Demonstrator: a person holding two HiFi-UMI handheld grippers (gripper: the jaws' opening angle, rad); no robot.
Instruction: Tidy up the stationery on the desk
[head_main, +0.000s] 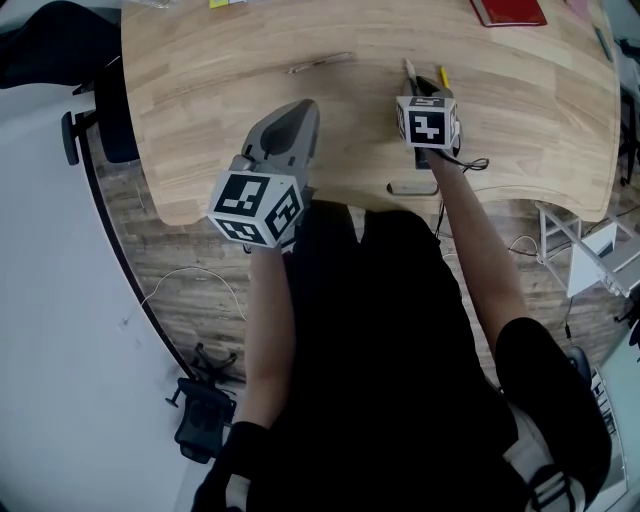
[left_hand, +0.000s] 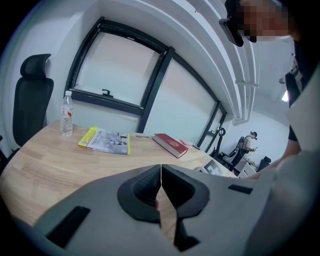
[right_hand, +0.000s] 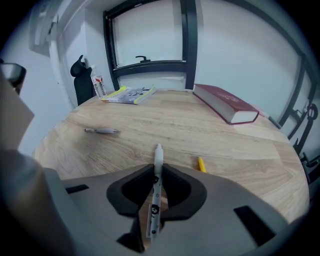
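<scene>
The right gripper (right_hand: 156, 192) pinches a slim white black-printed plastic pen (right_hand: 158, 157) mid-barrel, probably light, stiff and slippery, while the left gripper (left_hand: 161, 187) sits closed on nothing.

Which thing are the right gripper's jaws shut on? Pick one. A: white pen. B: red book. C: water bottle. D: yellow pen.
A: the right gripper view shows the white pen clamped between the jaws of the right gripper; the yellow pen lies loose on the desk.
</scene>
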